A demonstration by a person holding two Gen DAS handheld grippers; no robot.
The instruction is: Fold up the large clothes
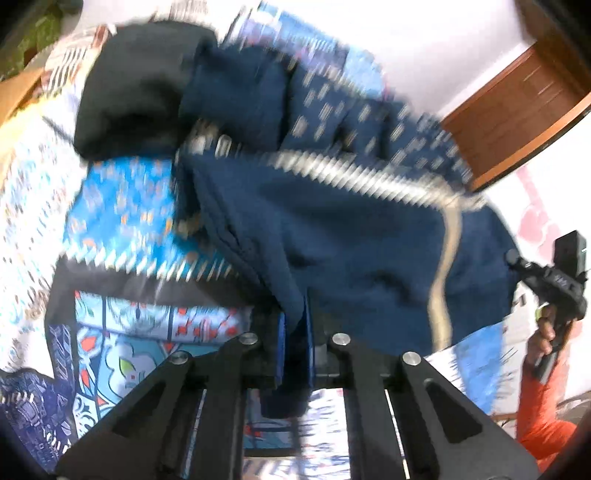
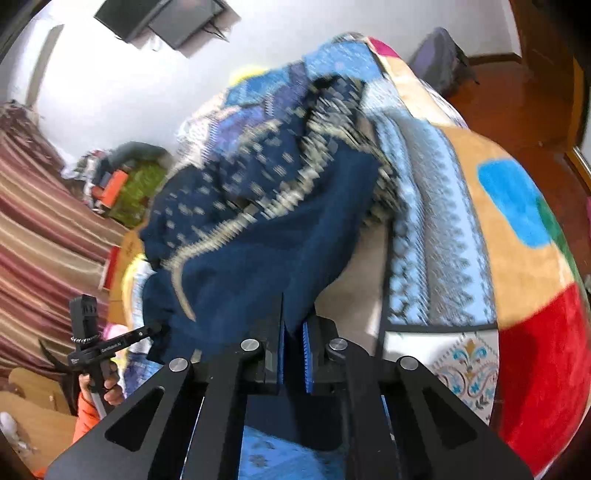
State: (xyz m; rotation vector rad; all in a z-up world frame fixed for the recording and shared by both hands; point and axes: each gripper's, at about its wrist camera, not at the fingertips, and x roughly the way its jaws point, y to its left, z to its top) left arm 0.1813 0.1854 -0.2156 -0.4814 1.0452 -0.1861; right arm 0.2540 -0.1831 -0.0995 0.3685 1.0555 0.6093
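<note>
A large navy blue garment (image 1: 332, 229) with a pale zigzag border and small pale dots hangs lifted above the bed, blurred by motion. My left gripper (image 1: 293, 332) is shut on one edge of it. My right gripper (image 2: 293, 332) is shut on another edge of the same garment (image 2: 266, 243). The right gripper also shows at the right of the left wrist view (image 1: 554, 280), and the left gripper shows at the lower left of the right wrist view (image 2: 96, 347). The cloth sags between the two grippers.
A black garment (image 1: 136, 85) lies on the patterned blue and white bedspread (image 1: 118, 206). A bright patchwork blanket (image 2: 517, 258) covers the bed's edge. A wooden door (image 1: 517, 110), striped curtain (image 2: 40, 236) and wall-mounted screen (image 2: 166, 18) surround the bed.
</note>
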